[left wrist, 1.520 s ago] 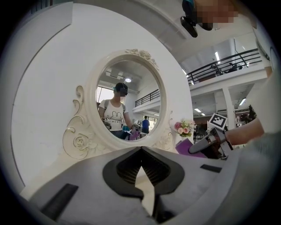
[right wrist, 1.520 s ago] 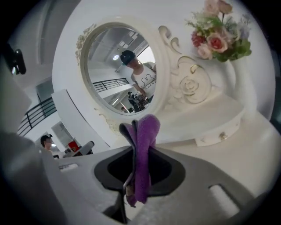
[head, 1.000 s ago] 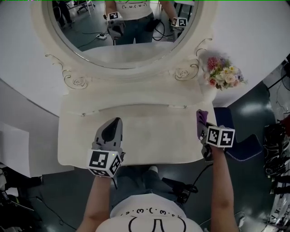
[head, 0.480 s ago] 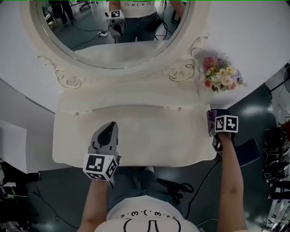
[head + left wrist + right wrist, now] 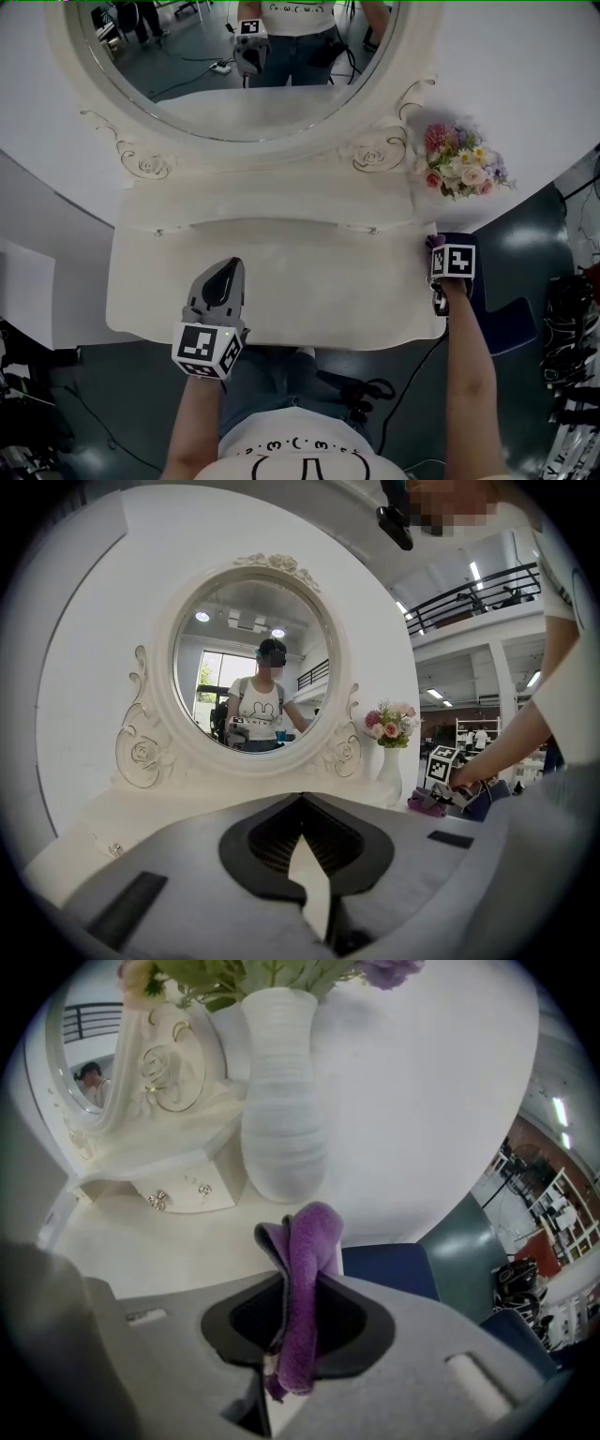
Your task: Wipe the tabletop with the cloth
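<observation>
Right claw [image 5: 298, 1288] pinching the purple cloth [image 5: 309, 1232] at the table's [image 5: 309, 291] right edge, near the white vase [image 5: 281, 1101] (left claw [image 5: 302, 803], pressed together and empty, hovers front-left): press the cloth flat, then sweep leftward in overlapping strokes, skirting the vase.

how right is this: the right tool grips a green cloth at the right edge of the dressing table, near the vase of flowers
One thing is wrong: the cloth is purple, not green, as the right gripper view shows. The rest stands: the right tool grips it at the right edge of the dressing table, near the vase of flowers.
</observation>
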`<state>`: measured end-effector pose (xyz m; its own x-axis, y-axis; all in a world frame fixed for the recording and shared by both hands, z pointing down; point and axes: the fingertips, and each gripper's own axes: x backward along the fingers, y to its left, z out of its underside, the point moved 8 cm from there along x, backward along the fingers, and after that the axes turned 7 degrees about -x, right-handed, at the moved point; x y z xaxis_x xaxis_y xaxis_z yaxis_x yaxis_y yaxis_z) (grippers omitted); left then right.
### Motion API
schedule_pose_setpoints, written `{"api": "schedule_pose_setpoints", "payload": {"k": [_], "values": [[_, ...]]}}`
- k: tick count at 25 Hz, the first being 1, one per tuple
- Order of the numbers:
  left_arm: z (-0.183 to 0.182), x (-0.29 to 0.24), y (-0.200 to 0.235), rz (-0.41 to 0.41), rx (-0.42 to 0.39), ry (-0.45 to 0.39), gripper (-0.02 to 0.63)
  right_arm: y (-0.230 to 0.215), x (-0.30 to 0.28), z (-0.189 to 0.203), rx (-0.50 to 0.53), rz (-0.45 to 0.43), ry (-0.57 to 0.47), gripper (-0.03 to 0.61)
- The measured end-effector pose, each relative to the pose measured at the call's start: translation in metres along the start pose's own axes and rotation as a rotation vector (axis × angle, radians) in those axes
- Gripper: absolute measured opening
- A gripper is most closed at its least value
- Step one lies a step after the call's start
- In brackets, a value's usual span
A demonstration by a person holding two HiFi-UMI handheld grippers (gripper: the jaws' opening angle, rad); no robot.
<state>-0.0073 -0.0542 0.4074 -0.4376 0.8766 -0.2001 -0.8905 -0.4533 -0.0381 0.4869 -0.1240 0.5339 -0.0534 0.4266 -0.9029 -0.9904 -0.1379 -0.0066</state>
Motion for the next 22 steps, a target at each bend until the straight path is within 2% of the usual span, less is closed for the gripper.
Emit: {"api": "schedule_pose_setpoints", "payload": {"k": [2, 7, 11, 22], "values": [[0.000, 0.001, 0.001, -0.006, 0.002, 0.001, -0.002, 0.004, -0.001, -0.001, 0.000, -0.025, 0.026, 0.067], [0.000, 0.003, 0.000, 0.007, -0.009, 0.001, -0.002, 0.019, -0.002, -0.002, -0.097, -0.166, 0.059, 0.066], [0.001, 0.005, 0.003, 0.016, -0.004, -0.005, -0.002, 0.036, -0.003, 0.002, -0.123, -0.229, 0.072, 0.066], [0.002, 0.022, 0.024, 0.038, -0.003, -0.016, -0.002, 0.089, 0.003, 0.013, -0.101, -0.260, 0.082, 0.066]]}}
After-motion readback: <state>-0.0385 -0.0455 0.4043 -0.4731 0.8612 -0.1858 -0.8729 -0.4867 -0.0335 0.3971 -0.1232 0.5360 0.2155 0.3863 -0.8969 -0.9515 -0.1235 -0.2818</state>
